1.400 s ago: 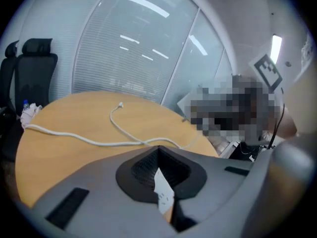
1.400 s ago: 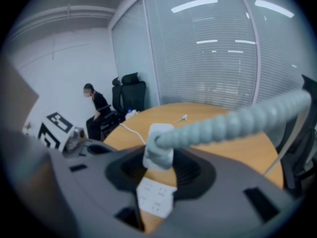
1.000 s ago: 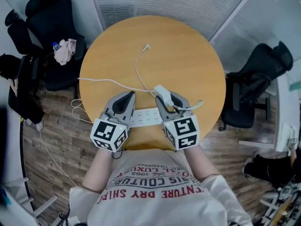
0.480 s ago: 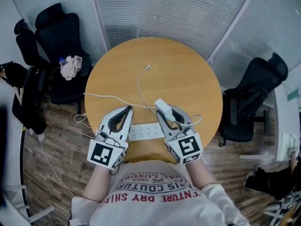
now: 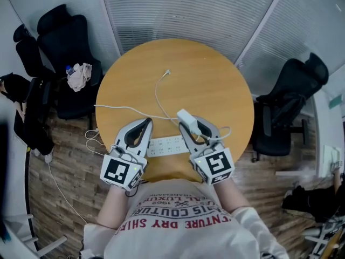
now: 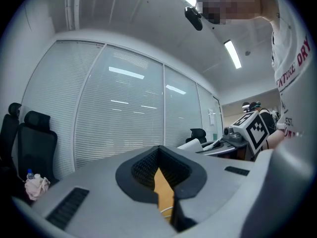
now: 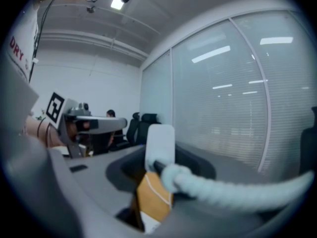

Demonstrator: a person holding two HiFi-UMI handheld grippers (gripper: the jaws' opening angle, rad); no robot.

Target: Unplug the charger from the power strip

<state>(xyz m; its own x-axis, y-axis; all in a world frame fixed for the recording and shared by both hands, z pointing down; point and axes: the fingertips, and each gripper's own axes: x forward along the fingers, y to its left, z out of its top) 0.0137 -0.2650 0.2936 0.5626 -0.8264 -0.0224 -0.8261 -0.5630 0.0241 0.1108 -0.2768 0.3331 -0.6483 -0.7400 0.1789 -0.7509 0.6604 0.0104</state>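
Round wood table [image 5: 207, 74] w/ power strip [image 5: 167, 143], chairs [image 5: 62, 36] around; right tool [image 5: 193, 127] grips charger [image 5: 184, 115], left tool [image 5: 147, 122] seemingly clenched empty.

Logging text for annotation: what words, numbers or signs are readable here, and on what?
"ENTURE DRY SHIR": shirt, upside down in the head view, ends cut off.
Smaller shirt lines above it: too small to read surely.
Square markers only, no words: left cube, right cube.
No readable print on power strip or charger.
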